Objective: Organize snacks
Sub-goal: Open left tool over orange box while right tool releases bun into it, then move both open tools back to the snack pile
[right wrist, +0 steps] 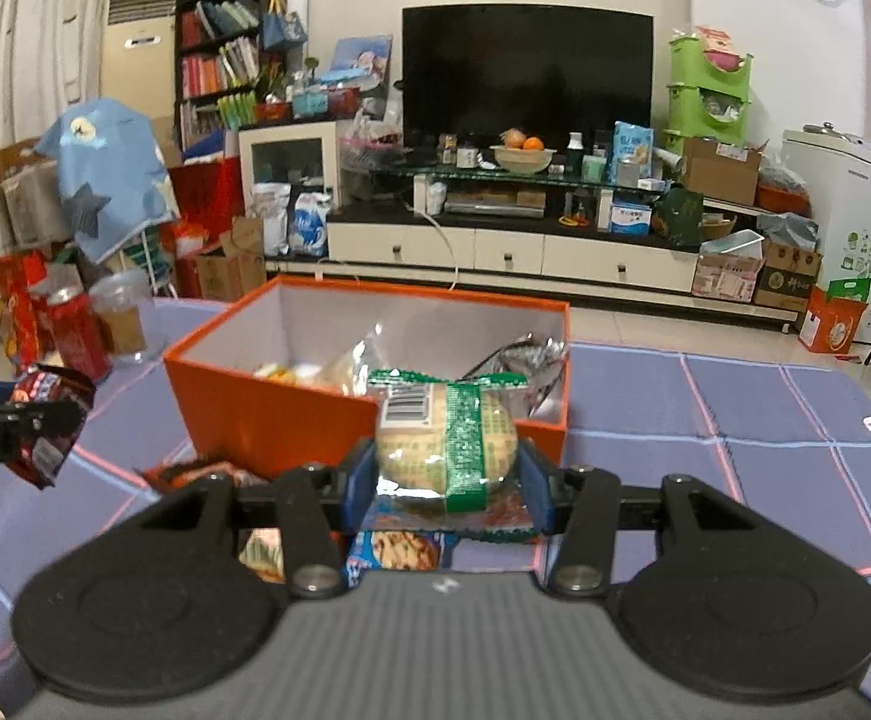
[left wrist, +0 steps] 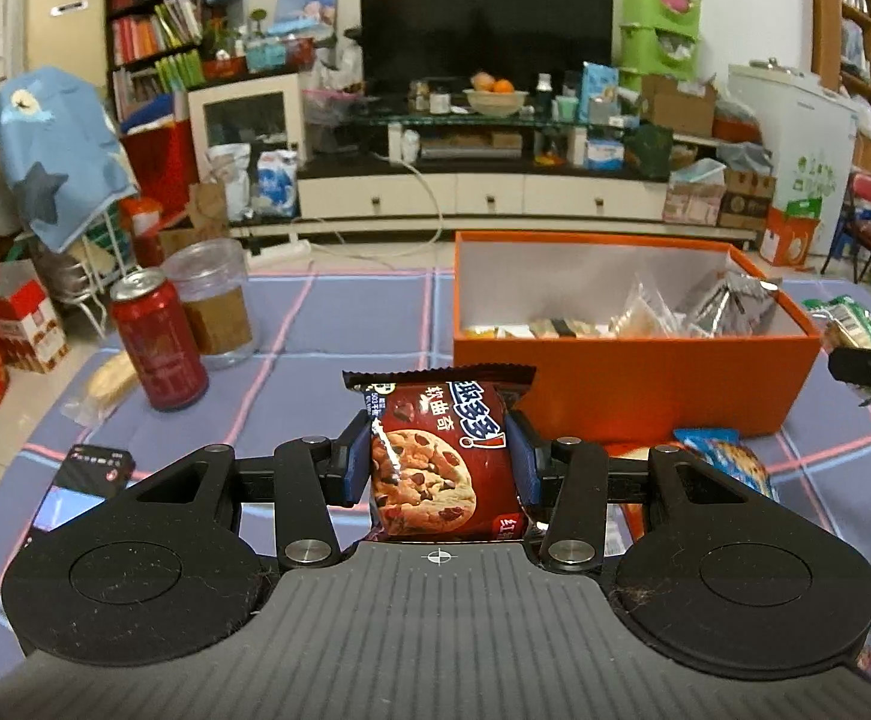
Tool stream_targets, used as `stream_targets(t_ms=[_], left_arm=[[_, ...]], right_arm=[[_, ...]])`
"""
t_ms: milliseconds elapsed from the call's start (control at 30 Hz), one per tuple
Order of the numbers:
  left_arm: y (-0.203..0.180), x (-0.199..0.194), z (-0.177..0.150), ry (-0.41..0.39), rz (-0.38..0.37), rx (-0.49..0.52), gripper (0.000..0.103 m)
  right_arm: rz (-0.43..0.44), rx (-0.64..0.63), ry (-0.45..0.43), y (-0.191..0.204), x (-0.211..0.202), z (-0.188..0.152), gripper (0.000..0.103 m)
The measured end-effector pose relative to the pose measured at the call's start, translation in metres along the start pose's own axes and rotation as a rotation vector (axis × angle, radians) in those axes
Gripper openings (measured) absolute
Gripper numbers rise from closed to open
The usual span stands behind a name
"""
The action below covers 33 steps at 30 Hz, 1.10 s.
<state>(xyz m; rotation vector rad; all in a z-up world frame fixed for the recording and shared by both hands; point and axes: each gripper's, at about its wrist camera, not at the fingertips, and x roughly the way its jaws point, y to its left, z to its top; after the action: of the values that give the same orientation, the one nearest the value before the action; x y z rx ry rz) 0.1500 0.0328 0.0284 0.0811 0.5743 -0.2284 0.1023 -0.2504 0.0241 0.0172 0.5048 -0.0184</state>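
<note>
Left gripper clamps a brown cookie packet — held above the checked cloth, just before the orange box. Right gripper grips a green-banded pastry packet near the box's front corner — other snacks lie inside.

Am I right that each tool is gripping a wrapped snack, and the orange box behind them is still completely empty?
Not quite. The orange box is not empty: the right wrist view shows several wrapped packets already inside it. The rest holds: the left tool grips a chocolate-chip cookie pack, and the right tool grips a green-banded pastry packet.
</note>
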Motion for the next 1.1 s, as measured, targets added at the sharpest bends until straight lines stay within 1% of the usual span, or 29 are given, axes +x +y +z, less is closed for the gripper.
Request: stream_targets(t_ms=[200, 267, 333, 400, 467, 500, 567, 600, 667, 700, 733, 767, 800, 833, 900, 967, 1033, 1100], left_arm=[[-0.002, 0.020, 0.019, -0.004, -0.025, -0.008, 0.023], [-0.004, 0.029, 0.029, -0.005, -0.044, -0.018, 0.023], [-0.010, 0.040, 0.043, -0.020, -0.054, -0.006, 0.023], [-0.018, 0.058, 0.059, -0.023, -0.056, 0.001, 0.023], [-0.025, 0.080, 0.075, -0.016, -0.082, -0.025, 0.023], [-0.030, 0.092, 0.083, -0.011, -0.093, -0.022, 0.023], [-0.042, 0.120, 0.095, 0.015, -0.110, 0.006, 0.026], [-0.044, 0.128, 0.098, 0.020, -0.112, -0.001, 0.029], [-0.041, 0.128, 0.100, 0.025, -0.096, -0.028, 0.039], [-0.038, 0.120, 0.099, 0.006, -0.106, -0.037, 0.046], [-0.033, 0.107, 0.095, -0.028, -0.118, -0.037, 0.065], [-0.030, 0.095, 0.089, -0.047, -0.114, -0.028, 0.077], [-0.027, 0.082, 0.081, -0.058, -0.107, -0.013, 0.077], [-0.023, 0.070, 0.072, -0.060, -0.107, -0.001, 0.076], [-0.014, 0.042, 0.048, -0.053, -0.127, 0.003, 0.076], [-0.005, 0.016, 0.021, -0.026, -0.153, -0.001, 0.076], [0.001, -0.008, -0.011, 0.009, -0.146, -0.047, 0.076], [0.007, -0.024, -0.041, 0.077, -0.128, -0.153, 0.076]], right_arm=[[0.003, 0.013, 0.004, -0.001, 0.011, 0.008, 0.052], [0.004, 0.012, -0.001, -0.002, 0.017, 0.014, 0.052], [0.007, 0.010, -0.012, -0.002, 0.027, 0.026, 0.052], [0.014, 0.011, -0.020, -0.001, 0.044, 0.040, 0.052], [0.025, 0.021, -0.010, 0.001, 0.064, 0.053, 0.052], [0.032, 0.028, -0.002, 0.002, 0.073, 0.058, 0.052], [0.034, 0.036, 0.015, 0.003, 0.094, 0.069, 0.052], [0.030, 0.038, 0.033, 0.003, 0.108, 0.074, 0.053], [0.019, 0.048, 0.065, 0.002, 0.124, 0.080, 0.053], [0.006, 0.057, 0.068, -0.001, 0.124, 0.083, 0.053], [0.004, 0.070, 0.057, -0.004, 0.117, 0.084, 0.054], [0.016, 0.080, 0.032, -0.007, 0.104, 0.084, 0.055], [0.024, 0.076, 0.012, -0.008, 0.089, 0.081, 0.060], [0.020, 0.066, 0.002, -0.010, 0.074, 0.077, 0.062], [0.036, 0.049, -0.014, -0.015, 0.038, 0.060, 0.063], [0.049, 0.037, 0.007, -0.019, 0.004, 0.033, 0.063], [0.069, 0.024, 0.050, -0.020, -0.024, 0.002, 0.063], [0.070, 0.016, 0.090, -0.015, -0.048, -0.031, 0.063]])
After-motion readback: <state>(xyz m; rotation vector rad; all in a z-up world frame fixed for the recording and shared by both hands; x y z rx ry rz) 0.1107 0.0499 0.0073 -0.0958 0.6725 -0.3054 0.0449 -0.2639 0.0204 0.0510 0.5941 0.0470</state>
